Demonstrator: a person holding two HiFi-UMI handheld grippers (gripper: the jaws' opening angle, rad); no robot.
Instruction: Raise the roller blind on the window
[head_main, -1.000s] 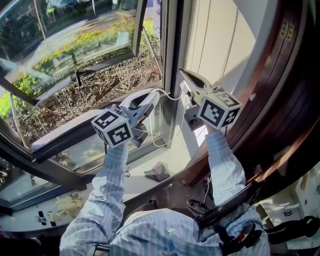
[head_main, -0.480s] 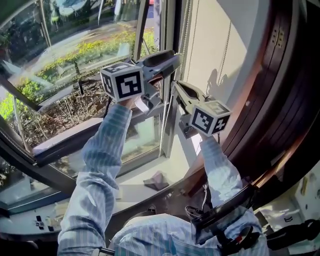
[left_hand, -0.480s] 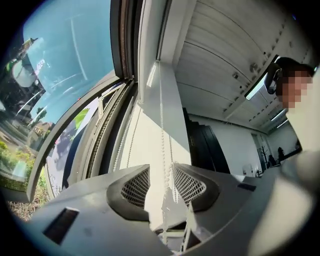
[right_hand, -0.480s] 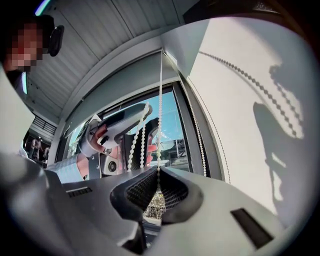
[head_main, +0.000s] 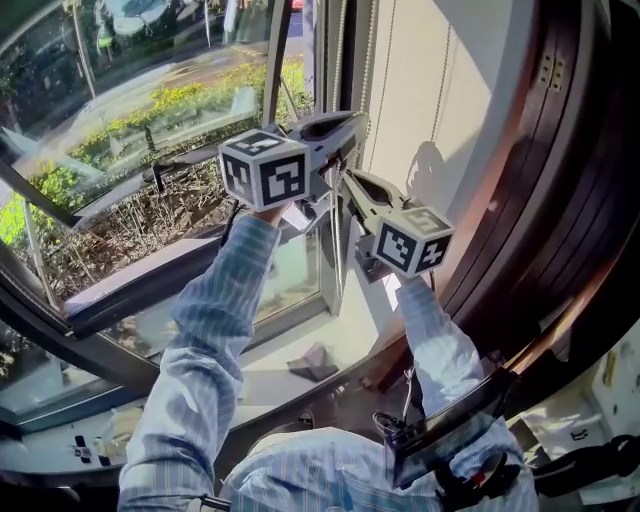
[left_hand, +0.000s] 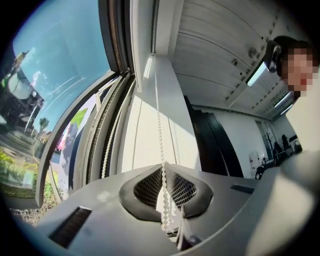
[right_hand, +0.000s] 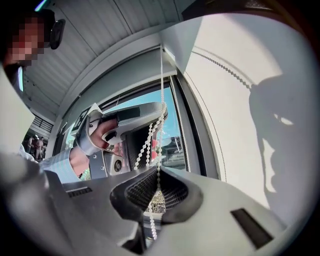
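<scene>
Two strands of white bead chain (right_hand: 161, 90) hang beside the window frame (head_main: 335, 60), and both tools are on them. In the head view the left hand-held gripper (head_main: 352, 124) sits at upper centre, its marker cube (head_main: 265, 167) facing the camera. The right hand-held gripper (head_main: 349, 180) is just below it and slightly right. The two are close together, but I cannot tell whether they touch.

In its own view, the left one's jaws have just been closing and now stand narrow. The ribbed pads (left_hand: 147, 187) pinch the chain, which runs straight up from between them towards the top of the picture. The right one's jaws are likewise drawn together on the chain. It goes taut from the pads (right_hand: 140, 192) to top centre, and a loose tail of beads dangles below the jaws. In that same view the left tool appears at middle left with a hand (right_hand: 102, 134) wrapped round its grip, and more beads pass beside its tip.

The roller blind (head_main: 430, 90) is the cream sheet filling the upper right of the head view. It lies right of the window (head_main: 150, 130), whose glass takes the upper left and shows shrubs (head_main: 160, 100) outside. A gripper's shadow (head_main: 430, 165) falls on the blind. Striped sleeves (head_main: 215, 320) reach up from the bottom — and a crumpled cloth (head_main: 315, 362) lies on the sill (head_main: 290, 330) at lower centre.
</scene>
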